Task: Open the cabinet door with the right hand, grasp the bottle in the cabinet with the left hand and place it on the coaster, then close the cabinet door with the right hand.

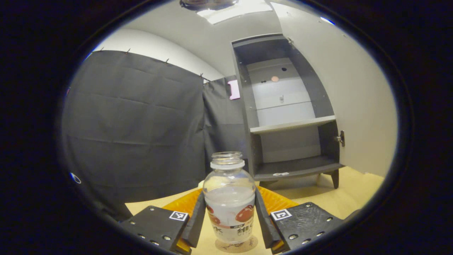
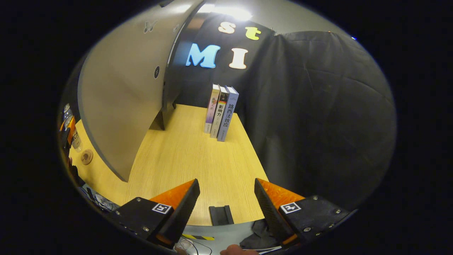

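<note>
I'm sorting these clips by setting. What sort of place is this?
Probably a staged recording booth, not a real home: black cloth hangs as walls, and a wooden table holds a small open cabinet and three books.

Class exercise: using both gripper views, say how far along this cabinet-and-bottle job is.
Done: the cabinet door stands open and the bottle is out of the cabinet. In hand: the left gripper holds the bottle over the coaster. Left: release it, then shut the door with the open right gripper.
</note>
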`<move>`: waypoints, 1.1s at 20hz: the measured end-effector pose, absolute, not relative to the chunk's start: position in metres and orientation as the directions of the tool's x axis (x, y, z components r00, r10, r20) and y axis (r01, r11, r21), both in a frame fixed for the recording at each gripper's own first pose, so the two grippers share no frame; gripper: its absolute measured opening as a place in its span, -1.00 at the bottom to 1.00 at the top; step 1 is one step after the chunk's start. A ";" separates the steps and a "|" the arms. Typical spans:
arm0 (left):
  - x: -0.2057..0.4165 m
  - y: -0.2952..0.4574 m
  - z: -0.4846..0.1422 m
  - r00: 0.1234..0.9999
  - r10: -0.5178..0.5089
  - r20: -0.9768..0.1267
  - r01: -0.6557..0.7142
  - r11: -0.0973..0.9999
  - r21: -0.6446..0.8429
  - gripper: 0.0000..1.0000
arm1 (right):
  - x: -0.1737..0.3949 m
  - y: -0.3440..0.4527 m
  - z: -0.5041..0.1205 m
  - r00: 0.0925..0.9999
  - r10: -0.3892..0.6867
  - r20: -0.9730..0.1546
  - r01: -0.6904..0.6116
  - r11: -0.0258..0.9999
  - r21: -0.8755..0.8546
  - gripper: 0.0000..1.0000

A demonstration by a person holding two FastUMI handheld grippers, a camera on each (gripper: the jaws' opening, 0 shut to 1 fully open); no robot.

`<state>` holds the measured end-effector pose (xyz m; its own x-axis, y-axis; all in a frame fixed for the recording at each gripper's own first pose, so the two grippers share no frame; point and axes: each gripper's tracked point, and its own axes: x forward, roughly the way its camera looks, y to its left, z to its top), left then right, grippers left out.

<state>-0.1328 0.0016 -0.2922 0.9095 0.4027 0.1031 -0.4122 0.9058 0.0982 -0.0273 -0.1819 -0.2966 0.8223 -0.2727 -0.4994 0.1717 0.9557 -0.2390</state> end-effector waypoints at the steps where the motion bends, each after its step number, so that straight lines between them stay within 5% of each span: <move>1: -0.132 0.003 -0.302 0.912 0.399 0.094 -0.408 0.905 0.121 0.38 | -0.030 -0.180 -0.297 0.824 -0.271 -0.498 0.159 0.954 -0.256 0.92; 15: -0.127 0.015 -0.346 0.903 0.429 0.019 -0.429 0.900 0.071 0.39 | -0.034 -0.142 -0.319 0.813 -0.192 -0.549 0.064 0.968 -0.245 0.91; 18: -0.122 0.013 -0.347 0.901 0.433 0.001 -0.431 0.898 0.087 0.56 | -0.033 -0.136 -0.321 0.815 -0.176 -0.553 0.036 0.966 -0.254 0.92; 19: -0.122 0.012 -0.350 0.903 0.429 -0.017 -0.426 0.901 0.085 0.38 | -0.033 -0.132 -0.322 0.815 -0.164 -0.556 0.026 0.968 -0.248 0.92; 20: -0.122 0.009 -0.355 0.906 0.422 -0.038 -0.418 0.905 0.081 0.60 | -0.033 -0.128 -0.325 0.811 -0.155 -0.564 0.014 0.969 -0.247 0.92; 22: -0.122 0.011 -0.352 0.904 0.427 -0.036 -0.424 0.903 0.063 0.63 | -0.034 -0.123 -0.328 0.807 -0.140 -0.574 -0.002 0.971 -0.240 0.91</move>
